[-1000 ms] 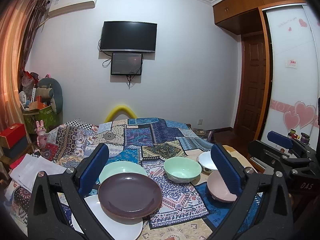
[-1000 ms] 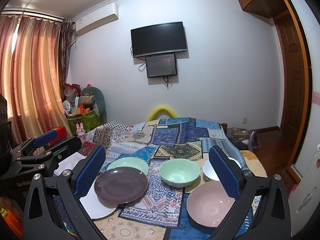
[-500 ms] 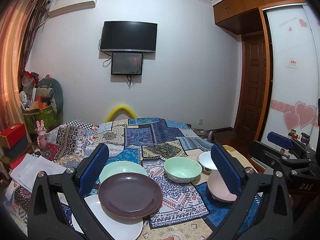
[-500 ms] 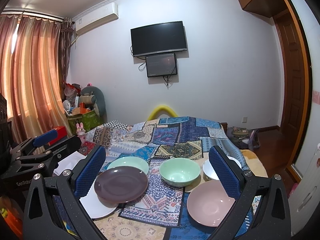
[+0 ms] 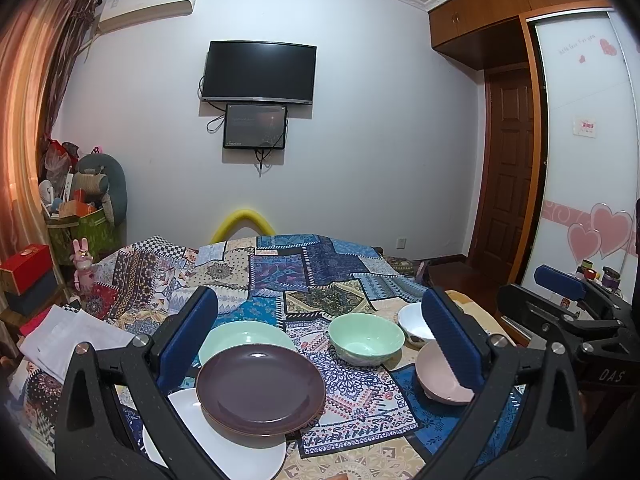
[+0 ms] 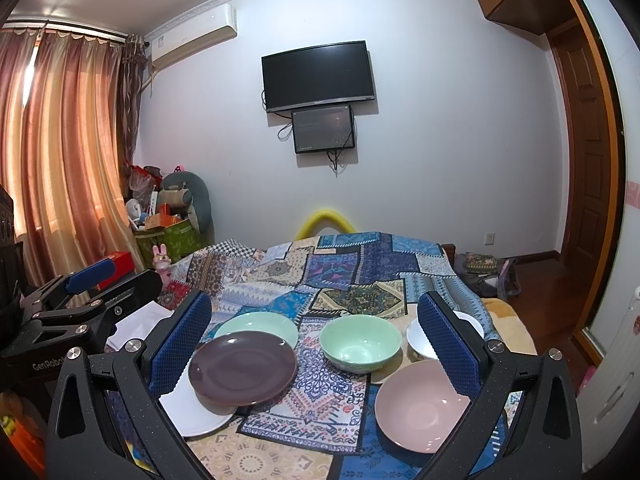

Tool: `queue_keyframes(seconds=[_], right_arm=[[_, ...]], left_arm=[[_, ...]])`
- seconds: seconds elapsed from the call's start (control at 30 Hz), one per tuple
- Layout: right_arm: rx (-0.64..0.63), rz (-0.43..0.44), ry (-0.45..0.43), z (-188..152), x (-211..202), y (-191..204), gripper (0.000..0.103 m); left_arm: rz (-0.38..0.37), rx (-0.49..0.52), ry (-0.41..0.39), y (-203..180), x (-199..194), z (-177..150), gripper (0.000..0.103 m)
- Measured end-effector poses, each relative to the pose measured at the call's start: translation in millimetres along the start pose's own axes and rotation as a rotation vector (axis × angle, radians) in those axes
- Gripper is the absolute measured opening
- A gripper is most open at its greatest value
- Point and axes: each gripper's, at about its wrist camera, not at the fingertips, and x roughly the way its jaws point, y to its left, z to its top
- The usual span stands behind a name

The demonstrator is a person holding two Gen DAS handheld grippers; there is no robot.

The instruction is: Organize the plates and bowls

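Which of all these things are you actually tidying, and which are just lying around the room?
To tidy: purple plate, white plate, green plate, green bowl, white bowl, pink bowl.
Just lying about: television, rabbit figure, red box.

Right gripper (image 5: 560, 284) reads "DAS"; left gripper (image 6: 92, 276) "GenRobot".

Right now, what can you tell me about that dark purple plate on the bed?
The dark purple plate is round and shallow, with a glossy glazed surface that looks ceramic and a slightly raised rim. It holds nothing. It sits tilted, resting on the edge of a white plate beneath it, and it overlaps the near rim of a pale green plate behind. All three lie on the patchwork cloth, left of the green bowl. Neither gripper touches it.
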Motion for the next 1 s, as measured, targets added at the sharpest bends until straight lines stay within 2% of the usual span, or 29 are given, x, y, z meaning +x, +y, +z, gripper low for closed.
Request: queue_keyframes(seconds=[0.17, 0.43, 0.57, 0.9, 1.0], right_arm=[[-0.004, -0.001, 0.019, -4, 8, 4, 0.103], [-0.008, 0.007, 0.102, -18, 36, 11, 0.103], [-0.007, 0.017, 0.157, -29, 56, 17, 0.103], [0.002, 0.049, 0.31, -54, 113, 34, 0.102], [0.012, 0.056, 0.355, -62, 130, 36, 0.096]], left_arm=[[0.021, -0.004, 0.002, 6, 5, -1, 0.103], [0.118, 0.038, 0.048, 37, 29, -22, 0.103], [0.124, 0.039, 0.108, 62, 46, -34, 0.103], [0.101, -0.04, 0.279, 134, 100, -61, 0.103], [0.102, -0.059, 0.313, 152, 115, -71, 0.101]])
